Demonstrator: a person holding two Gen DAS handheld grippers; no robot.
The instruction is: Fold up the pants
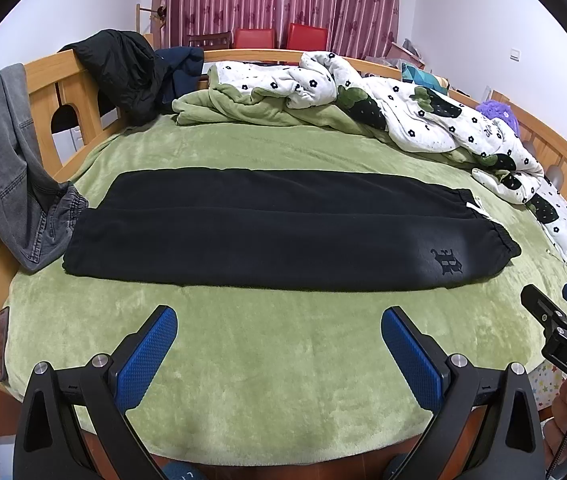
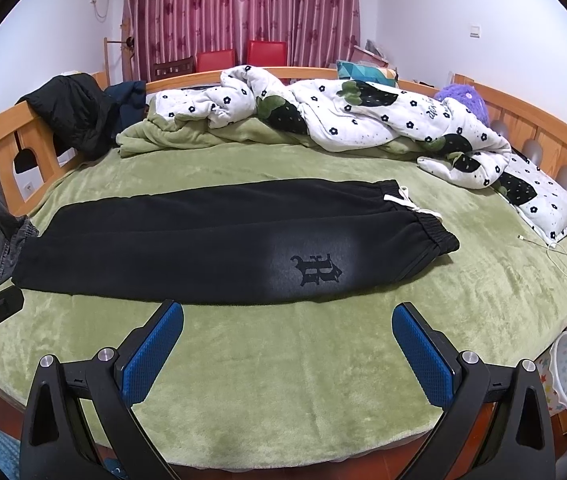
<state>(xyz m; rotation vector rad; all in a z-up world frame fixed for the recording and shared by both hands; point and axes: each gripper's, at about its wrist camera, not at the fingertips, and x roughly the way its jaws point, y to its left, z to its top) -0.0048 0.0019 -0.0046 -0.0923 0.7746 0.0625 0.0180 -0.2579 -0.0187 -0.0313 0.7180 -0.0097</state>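
Two open grippers, left gripper (image 1: 278,330) and right gripper (image 2: 287,326), face flat pants (image 2: 219,240).

Each hand-held gripper (image 1: 279,322) (image 2: 287,318) shows black plastic arms, silver screws and blue textured pads (image 1: 145,356); one body reads "DAS".

I see the black pants (image 1: 283,232) laid flat across the green blanket (image 1: 283,360), legs side by side, waistband to the right. My left gripper (image 1: 278,338) hangs just short of the pants with its blue pads wide apart, holding nothing. Right of the pants, my right gripper (image 1: 555,304) juts in. Grey jeans (image 1: 7,168) touch the pants' left end.
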